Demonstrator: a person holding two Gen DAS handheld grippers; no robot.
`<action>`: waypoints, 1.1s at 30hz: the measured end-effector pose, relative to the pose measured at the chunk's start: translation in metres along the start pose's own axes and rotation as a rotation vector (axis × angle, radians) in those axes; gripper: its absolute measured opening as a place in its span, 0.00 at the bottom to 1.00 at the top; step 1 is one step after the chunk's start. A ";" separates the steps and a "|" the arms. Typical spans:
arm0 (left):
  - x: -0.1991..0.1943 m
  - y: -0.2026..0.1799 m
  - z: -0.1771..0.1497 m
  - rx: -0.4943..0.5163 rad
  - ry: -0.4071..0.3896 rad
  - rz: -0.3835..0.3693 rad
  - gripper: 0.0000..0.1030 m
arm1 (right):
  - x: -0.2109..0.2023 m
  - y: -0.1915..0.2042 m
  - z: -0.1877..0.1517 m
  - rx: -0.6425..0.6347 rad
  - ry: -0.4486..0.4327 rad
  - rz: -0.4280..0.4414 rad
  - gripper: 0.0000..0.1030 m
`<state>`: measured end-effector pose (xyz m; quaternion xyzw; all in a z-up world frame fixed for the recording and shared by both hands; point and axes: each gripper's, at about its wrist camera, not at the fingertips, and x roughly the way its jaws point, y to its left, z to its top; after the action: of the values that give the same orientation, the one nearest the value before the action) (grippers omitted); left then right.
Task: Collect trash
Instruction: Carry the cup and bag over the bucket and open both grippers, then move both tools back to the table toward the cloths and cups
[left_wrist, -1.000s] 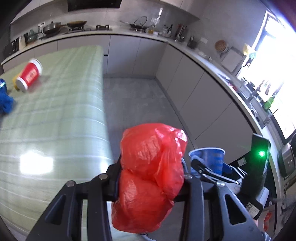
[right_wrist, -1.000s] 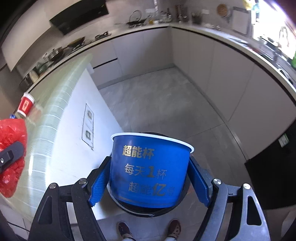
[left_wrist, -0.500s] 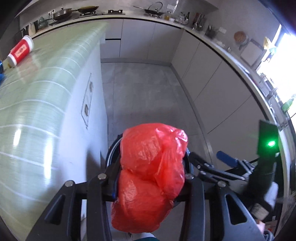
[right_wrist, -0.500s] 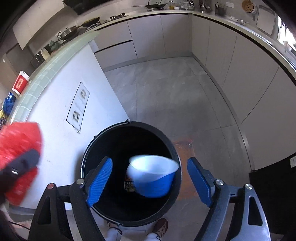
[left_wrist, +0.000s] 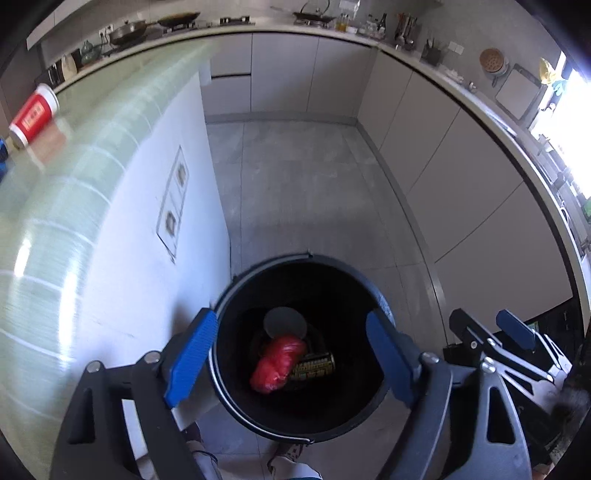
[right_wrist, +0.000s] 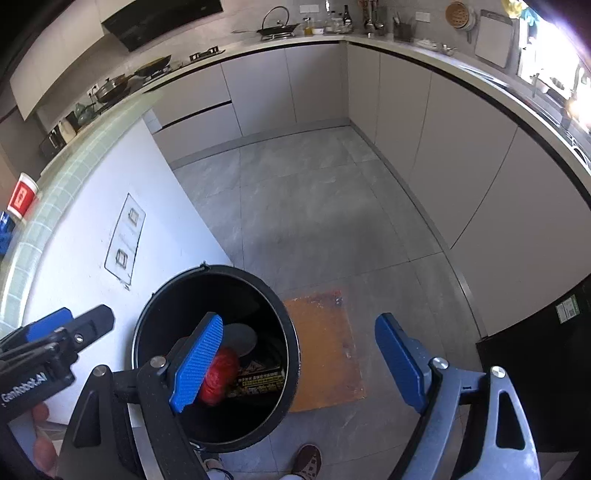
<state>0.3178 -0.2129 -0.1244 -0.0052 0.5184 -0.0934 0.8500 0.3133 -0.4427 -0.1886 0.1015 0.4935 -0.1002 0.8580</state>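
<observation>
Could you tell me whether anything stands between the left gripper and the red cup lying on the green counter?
Nothing visible blocks it. The left gripper hangs open and empty over the black bin; the red cup lies far off on the green counter, with bare tile between.

We are in a home kitchen. Pale handleless cabinets (right_wrist: 258, 92) run in an L along two walls under a long worktop (right_wrist: 424, 51), where a wok (right_wrist: 279, 27) sits on a gas hob (right_wrist: 203, 53) below a dark range hood (right_wrist: 159, 20). Bottles (right_wrist: 334, 16) and utensils stand in the corner, and a cutting board (right_wrist: 493, 42) leans near a bright window (left_wrist: 565, 110). We see a green-tiled tabletop (left_wrist: 74, 166) on a white island, grey floor tiles (right_wrist: 314, 206) and a black trash bucket (left_wrist: 375, 291).
</observation>
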 end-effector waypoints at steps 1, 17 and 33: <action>-0.007 -0.002 0.002 0.003 -0.011 -0.002 0.82 | -0.004 0.002 0.002 0.003 -0.007 0.003 0.84; -0.118 0.088 0.022 0.059 -0.198 0.048 0.82 | -0.119 0.092 0.011 0.015 -0.154 -0.034 0.84; -0.177 0.289 0.010 -0.021 -0.303 0.170 0.86 | -0.182 0.338 -0.018 -0.091 -0.282 0.048 0.87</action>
<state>0.2920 0.0991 0.0058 0.0158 0.3837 -0.0141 0.9232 0.3007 -0.1008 -0.0146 0.0594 0.3697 -0.0704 0.9246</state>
